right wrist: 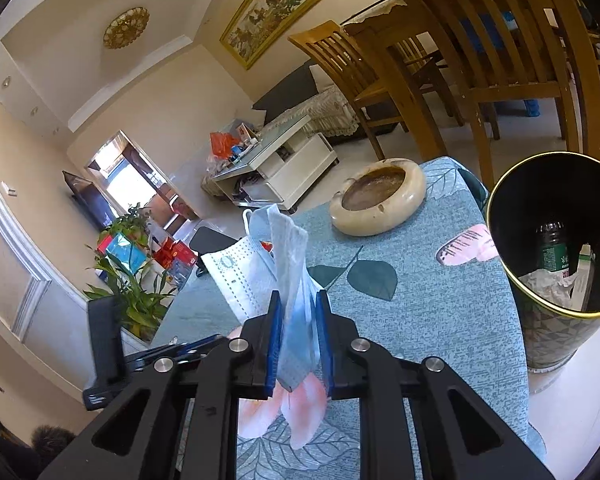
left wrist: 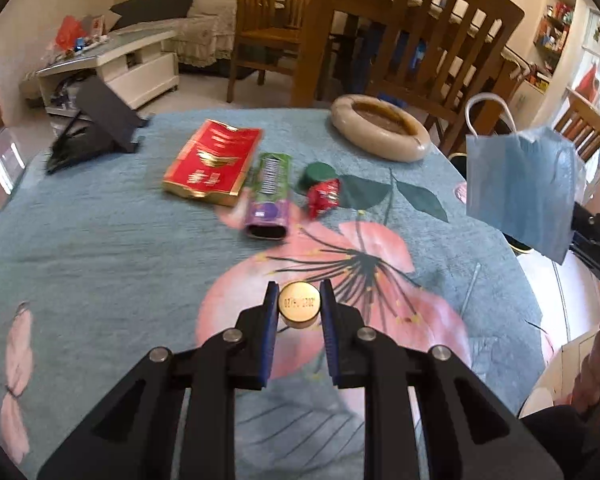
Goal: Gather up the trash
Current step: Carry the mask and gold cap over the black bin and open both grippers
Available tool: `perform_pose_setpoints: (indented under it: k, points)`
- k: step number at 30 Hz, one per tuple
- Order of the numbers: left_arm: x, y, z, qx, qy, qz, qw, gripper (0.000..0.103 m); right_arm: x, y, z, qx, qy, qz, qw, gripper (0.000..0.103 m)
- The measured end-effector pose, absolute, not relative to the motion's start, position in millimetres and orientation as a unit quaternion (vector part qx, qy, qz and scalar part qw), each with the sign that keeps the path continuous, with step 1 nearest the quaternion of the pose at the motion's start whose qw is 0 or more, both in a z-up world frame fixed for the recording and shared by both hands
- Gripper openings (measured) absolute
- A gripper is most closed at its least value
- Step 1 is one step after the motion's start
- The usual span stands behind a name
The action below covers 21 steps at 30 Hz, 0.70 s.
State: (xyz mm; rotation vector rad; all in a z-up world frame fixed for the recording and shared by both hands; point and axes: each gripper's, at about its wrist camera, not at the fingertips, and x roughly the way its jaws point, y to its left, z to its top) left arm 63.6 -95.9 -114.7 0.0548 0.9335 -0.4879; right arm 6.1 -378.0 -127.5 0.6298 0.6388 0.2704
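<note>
My left gripper [left wrist: 299, 287] is shut on a small round gold bottle cap [left wrist: 299, 306], held just above the flowered blue tablecloth [left wrist: 100, 240]. Further back on the cloth lie a red box [left wrist: 212, 164], a purple-green carton [left wrist: 268, 196], a green cap [left wrist: 316, 174] and a red wrapper [left wrist: 324, 198]. My right gripper [right wrist: 299, 296] is shut on a blue face mask [right wrist: 276, 248], which hangs in the air at the right of the left wrist view [left wrist: 520, 184]. A black bin with a gold rim [right wrist: 540, 332] stands on the floor beside the table, holding a green bottle and crumpled paper.
A cream ashtray [left wrist: 404, 152] sits at the table's far right edge, and a black stand [left wrist: 104, 120] at the far left. Wooden chairs [left wrist: 440, 40] and a dining table stand behind. A white coffee table [right wrist: 284, 168] lies beyond.
</note>
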Motion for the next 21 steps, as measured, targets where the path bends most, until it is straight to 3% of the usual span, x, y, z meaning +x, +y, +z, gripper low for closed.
perform_pose_setpoints:
  k: [9,21]
  points:
    - [60.0,-75.3,-99.9,0.004,0.439,-0.224,0.87,0.021,2.6,-385.7,-131.0,0.311,0.313,0.113,0.89,0.018]
    - [39.3,-181.4,-78.9,0.087,0.404,-0.281,0.866,0.021,-25.5,-436.1,-138.9,0.347,0.299,0.053,0.887,0.018]
